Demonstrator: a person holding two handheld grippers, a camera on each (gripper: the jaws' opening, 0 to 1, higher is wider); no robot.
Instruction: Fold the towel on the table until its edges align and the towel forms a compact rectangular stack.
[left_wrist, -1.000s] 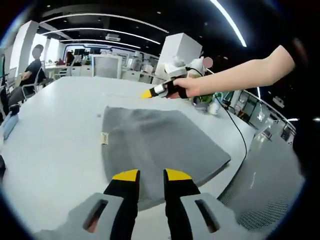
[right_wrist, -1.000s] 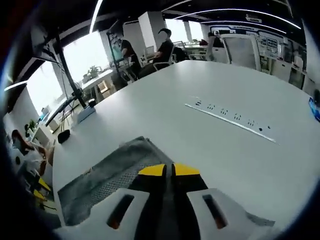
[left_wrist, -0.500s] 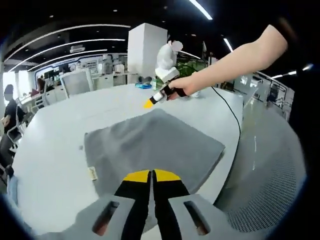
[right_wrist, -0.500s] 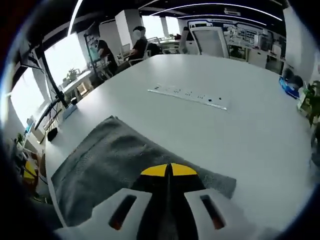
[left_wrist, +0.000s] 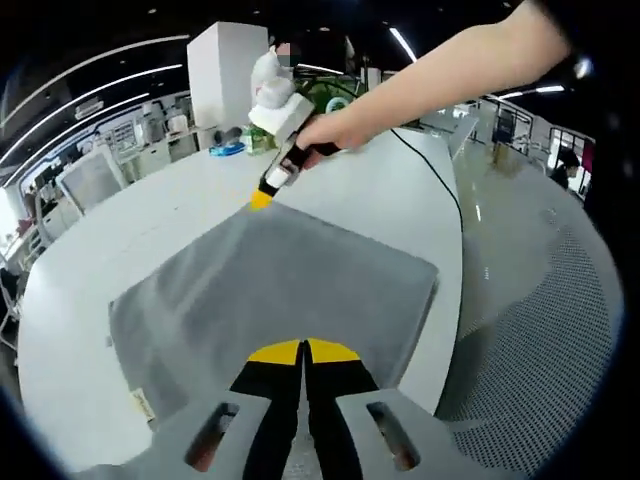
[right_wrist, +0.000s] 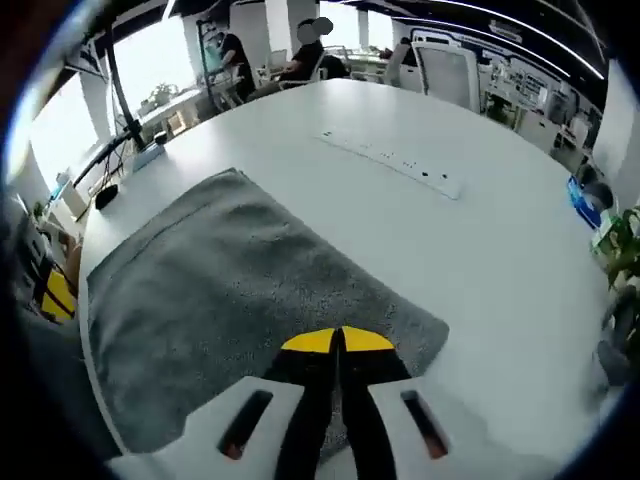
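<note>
On the white bench (left_wrist: 70, 290) a grey towel (left_wrist: 270, 290) is spread flat, one side near the bench edge. It's pinched at the near edge by the left gripper (left_wrist: 303, 352), fingers closed on the cloth. Its far corner is gripped by the right gripper (right_wrist: 338, 341), fingers pressed together on the cloth too. A power strip (right_wrist: 395, 165) is seen further back.
</note>
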